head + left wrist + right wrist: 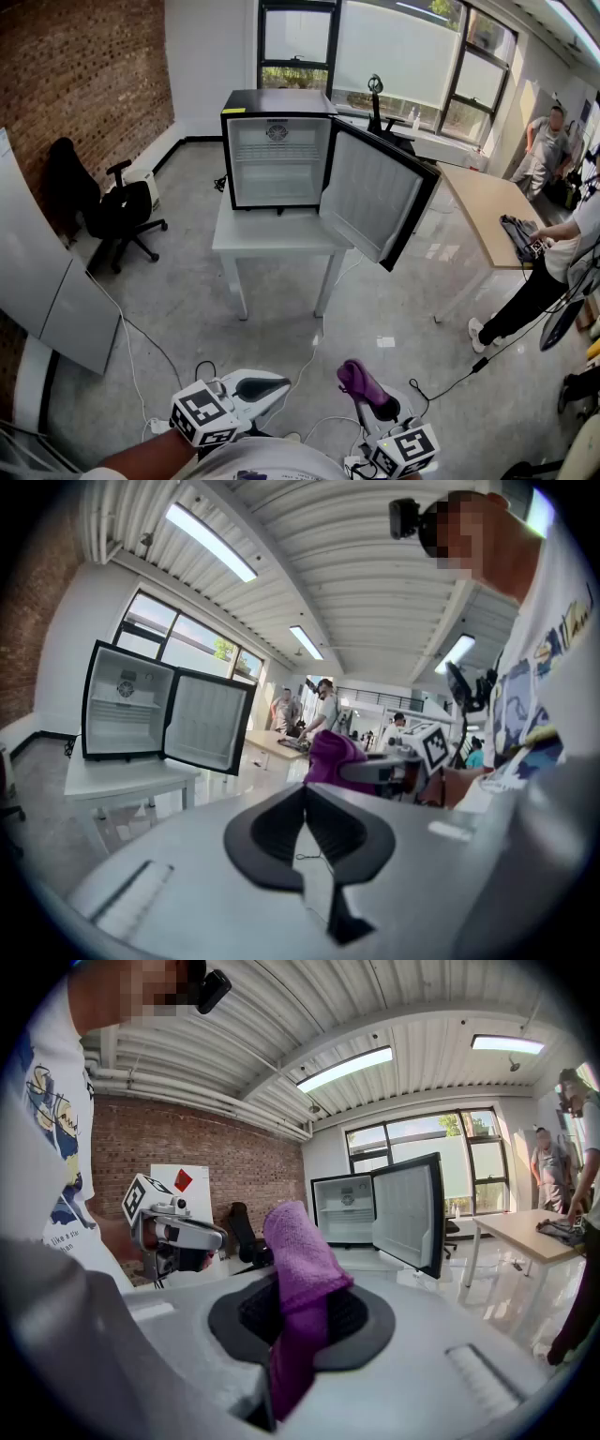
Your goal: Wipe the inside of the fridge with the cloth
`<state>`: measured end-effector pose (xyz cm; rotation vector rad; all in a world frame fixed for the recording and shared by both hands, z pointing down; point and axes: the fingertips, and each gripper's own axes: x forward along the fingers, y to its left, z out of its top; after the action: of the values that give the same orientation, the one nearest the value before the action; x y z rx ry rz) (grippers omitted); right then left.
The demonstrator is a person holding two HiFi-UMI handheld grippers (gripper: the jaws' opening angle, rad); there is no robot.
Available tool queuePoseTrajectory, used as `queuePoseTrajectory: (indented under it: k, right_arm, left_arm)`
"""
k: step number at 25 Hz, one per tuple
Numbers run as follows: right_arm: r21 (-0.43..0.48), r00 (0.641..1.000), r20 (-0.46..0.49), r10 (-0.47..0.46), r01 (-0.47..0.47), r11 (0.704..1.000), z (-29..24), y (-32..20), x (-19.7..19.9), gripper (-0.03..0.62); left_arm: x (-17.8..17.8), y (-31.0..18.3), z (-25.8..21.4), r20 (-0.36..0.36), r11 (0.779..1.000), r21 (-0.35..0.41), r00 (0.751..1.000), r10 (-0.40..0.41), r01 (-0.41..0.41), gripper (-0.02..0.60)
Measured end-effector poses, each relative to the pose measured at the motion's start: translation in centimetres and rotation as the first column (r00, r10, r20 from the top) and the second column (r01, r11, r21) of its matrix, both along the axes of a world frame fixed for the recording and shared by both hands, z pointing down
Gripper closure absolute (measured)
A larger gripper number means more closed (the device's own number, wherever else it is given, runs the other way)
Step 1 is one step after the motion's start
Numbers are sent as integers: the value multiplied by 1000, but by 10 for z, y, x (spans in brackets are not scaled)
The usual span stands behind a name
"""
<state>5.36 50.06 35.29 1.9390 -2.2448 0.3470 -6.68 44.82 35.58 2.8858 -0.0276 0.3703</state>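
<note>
A small black fridge (278, 148) stands on a white table (272, 234) across the room, its door (375, 194) swung open to the right and its white inside empty. It also shows in the left gripper view as fridge (127, 714) and in the right gripper view as fridge (347, 1208). My right gripper (364, 386) is shut on a purple cloth (298, 1279), whose folded end stands up above the jaws, cloth (361, 380). My left gripper (267, 386) is shut with nothing in it, jaws touching. Both grippers are low, near my body, far from the fridge.
A black office chair (117, 211) stands left by the brick wall. A wooden desk (487, 208) is at right with a person (562, 253) leaning over it and another person (548, 141) behind. Cables (309, 361) trail across the floor. A white panel (42, 272) leans at left.
</note>
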Motion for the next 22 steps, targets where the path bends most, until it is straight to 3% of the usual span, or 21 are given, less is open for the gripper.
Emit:
queuePoseTrajectory:
  k: [22]
  right_arm:
    - [-5, 997, -2, -83, 83, 997, -2, -38, -15, 540]
  left_arm:
    - [-17, -26, 1, 24, 997, -7, 997, -78, 78, 575]
